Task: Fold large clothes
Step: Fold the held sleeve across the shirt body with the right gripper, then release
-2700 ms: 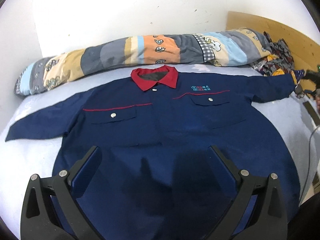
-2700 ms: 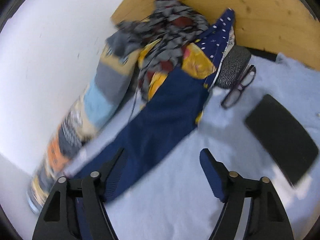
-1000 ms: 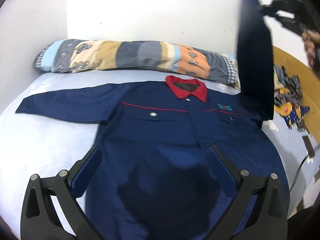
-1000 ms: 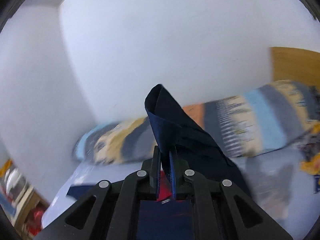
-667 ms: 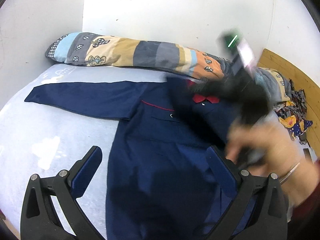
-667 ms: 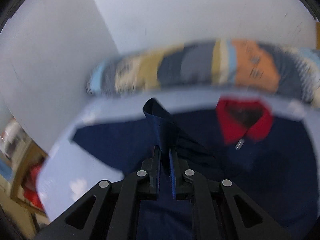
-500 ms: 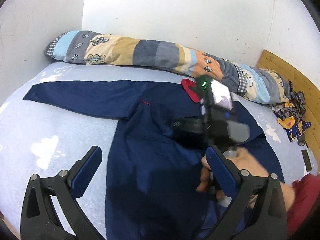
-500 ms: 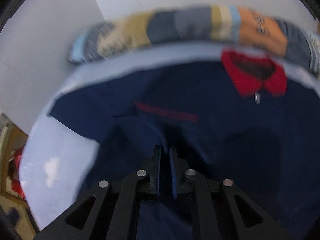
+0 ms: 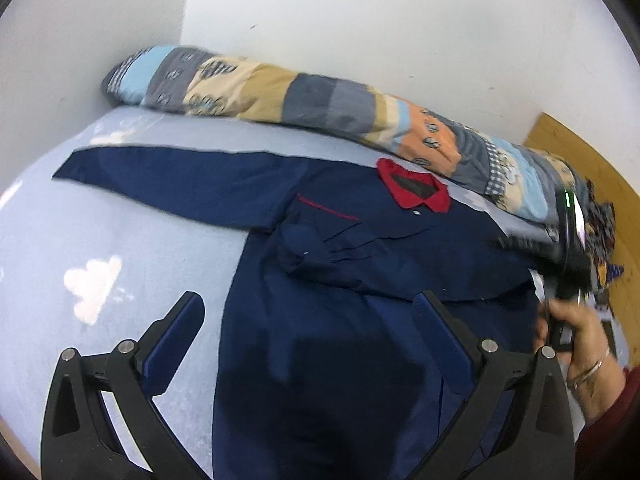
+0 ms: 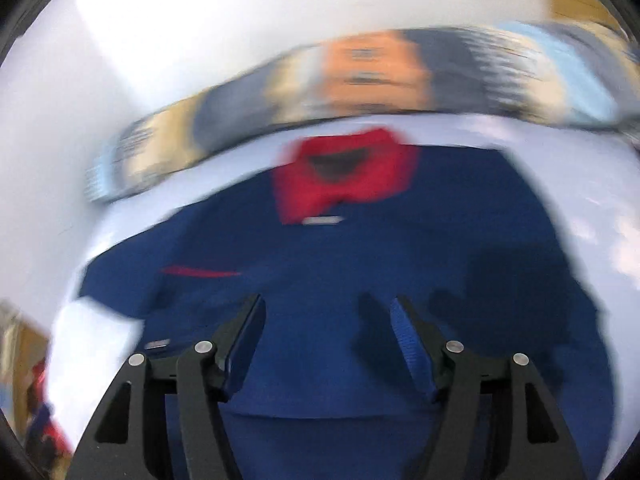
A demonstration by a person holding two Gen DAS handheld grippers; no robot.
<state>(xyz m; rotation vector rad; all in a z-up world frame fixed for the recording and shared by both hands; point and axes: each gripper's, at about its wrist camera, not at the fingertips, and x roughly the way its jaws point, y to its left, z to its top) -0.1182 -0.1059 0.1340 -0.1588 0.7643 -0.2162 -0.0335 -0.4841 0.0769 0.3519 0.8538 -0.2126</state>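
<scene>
A navy work shirt with a red collar lies face up on the light blue bed. Its left sleeve stretches out flat to the left, while the other sleeve lies folded across the chest. My left gripper hovers open over the shirt's lower body with nothing between its fingers. At the right edge a hand holds my right gripper, blurred. In the right wrist view the right gripper has its jaws opening above the shirt, below the collar, with nothing between them.
A rolled patchwork quilt lies along the white wall behind the shirt. A wooden headboard and a heap of colourful clothes are at the far right. Bare sheet shows left of the shirt.
The right gripper swung the raised sleeve down across the chest, opened, let it go and drew back to the right. The left gripper's view shifted slightly.
</scene>
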